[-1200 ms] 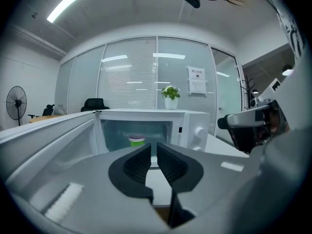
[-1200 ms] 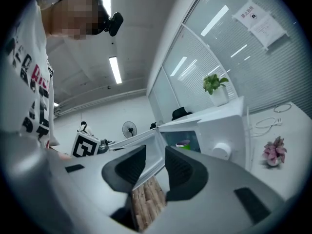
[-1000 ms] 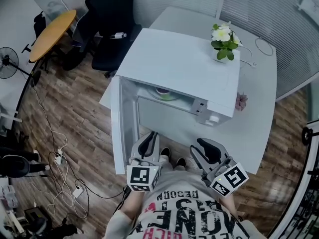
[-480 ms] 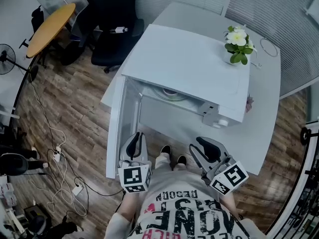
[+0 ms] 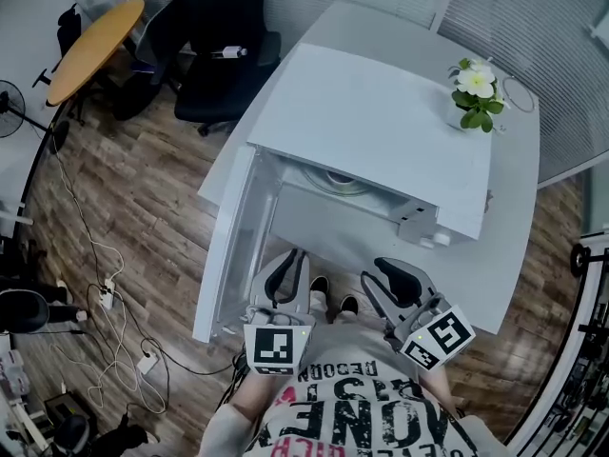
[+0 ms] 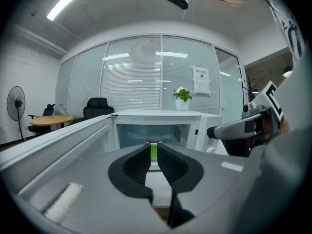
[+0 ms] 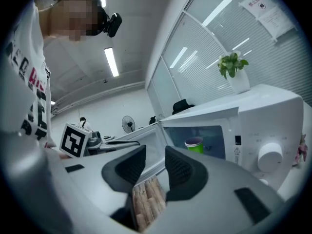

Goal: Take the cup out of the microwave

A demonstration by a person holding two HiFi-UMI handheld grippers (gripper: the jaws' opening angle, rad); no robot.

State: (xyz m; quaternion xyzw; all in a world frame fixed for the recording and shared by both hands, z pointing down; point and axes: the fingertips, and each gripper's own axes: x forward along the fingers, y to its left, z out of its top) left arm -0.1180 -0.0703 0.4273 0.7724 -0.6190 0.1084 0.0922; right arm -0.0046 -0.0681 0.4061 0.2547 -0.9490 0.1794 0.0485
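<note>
Left hand-held gripper (image 6: 154,149) before upright cup (image 7: 194,144)

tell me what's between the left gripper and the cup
Nothing solid. The left gripper view shows the cup in the open microwave, straight ahead of the left gripper, with only air between; the door is swung aside.

Bright, even indoor light, ceiling strip lights (image 6: 68,1) glaring, fisheye bending at edges, soft shadows.
</note>
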